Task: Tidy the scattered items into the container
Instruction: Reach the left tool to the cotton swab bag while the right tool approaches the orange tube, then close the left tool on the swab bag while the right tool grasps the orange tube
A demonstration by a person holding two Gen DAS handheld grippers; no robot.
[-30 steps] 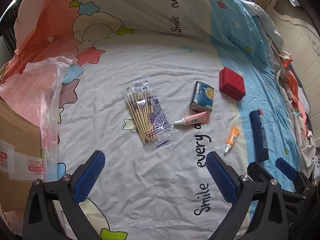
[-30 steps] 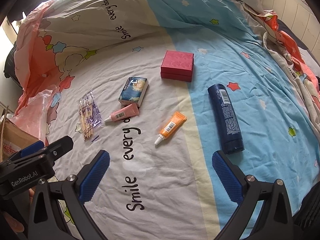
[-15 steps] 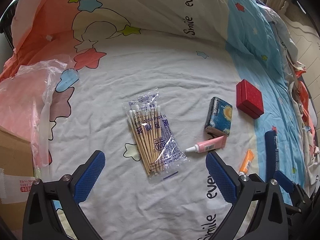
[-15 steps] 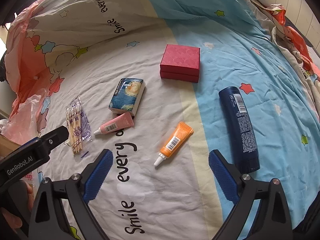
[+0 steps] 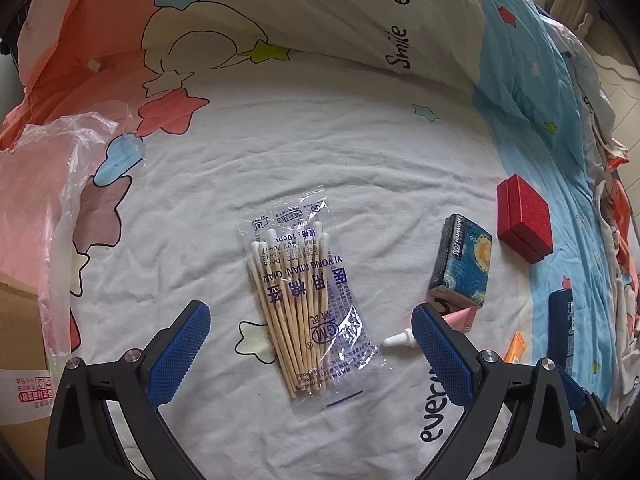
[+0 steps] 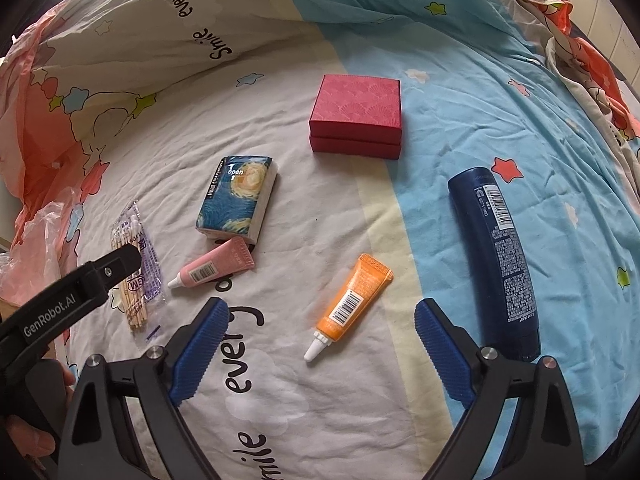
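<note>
A clear packet of cotton swabs (image 5: 304,304) lies on the bed sheet between the wide-apart fingers of my open left gripper (image 5: 308,312), which hovers above it. An orange tube (image 6: 352,300) lies between the fingers of my right gripper (image 6: 320,306); its jaws are closing and stand clear of the tube. A pink tube (image 6: 216,266), a starry blue tissue pack (image 6: 238,200), a red box (image 6: 356,108) and a dark blue bottle (image 6: 496,260) lie around it. A cardboard box (image 5: 16,320) sits at the far left.
A crumpled clear plastic bag (image 5: 60,184) drapes over the cardboard box's near edge. The quilt rises in a fold (image 5: 280,20) behind the items. Rumpled bedding (image 6: 592,72) lies at the right. A hand (image 6: 24,440) holds the left gripper's handle.
Both grippers have sunk toward the bed and moved forward. The swab packet now sits between the left fingers and the orange tube between the right ones. The right fingers have narrowed slightly.
</note>
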